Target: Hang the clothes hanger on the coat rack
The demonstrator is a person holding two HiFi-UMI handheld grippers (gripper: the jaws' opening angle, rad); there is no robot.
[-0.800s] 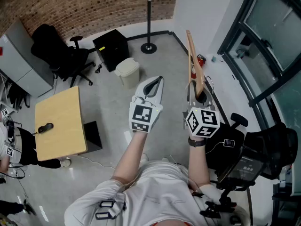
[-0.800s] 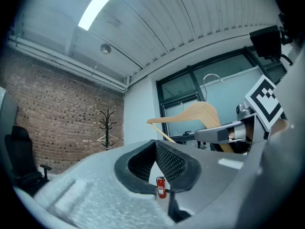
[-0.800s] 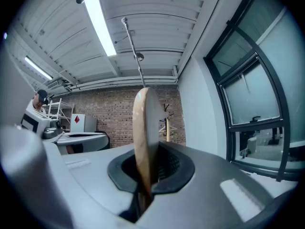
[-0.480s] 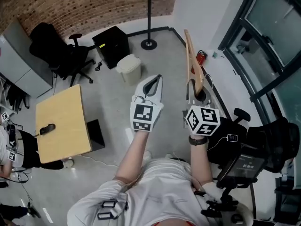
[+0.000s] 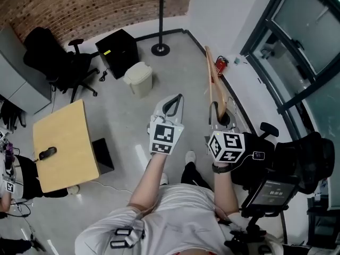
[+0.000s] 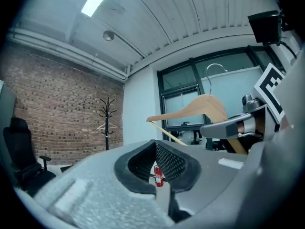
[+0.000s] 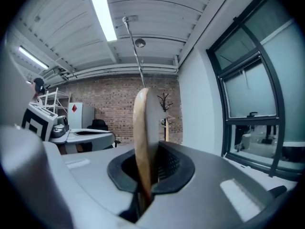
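Note:
A wooden clothes hanger (image 5: 212,81) with a metal hook stands edge-on in my right gripper (image 5: 219,110), which is shut on its lower part. In the right gripper view the hanger (image 7: 141,132) rises from between the jaws of that gripper (image 7: 143,175), its wire hook (image 7: 134,46) pointing up. My left gripper (image 5: 178,99) is held beside it, shut and empty; its pads (image 6: 167,163) meet. The black coat rack (image 5: 161,15) stands far ahead by the brick wall, seen small in both gripper views (image 6: 107,123) (image 7: 165,104), with a hanger hung on it.
A white bin (image 5: 139,78), black cabinet (image 5: 118,45) and office chair (image 5: 53,62) stand ahead left. A wooden desk (image 5: 61,145) is at the left. A fire extinguisher (image 5: 219,64) sits by the white wall; glass wall (image 5: 297,47) and a black chair (image 5: 297,163) at the right.
The person has stepped forward: floor objects slid down and left, and a shoe now shows below the grippers. Both grippers keep their pose, the hanger still gripped.

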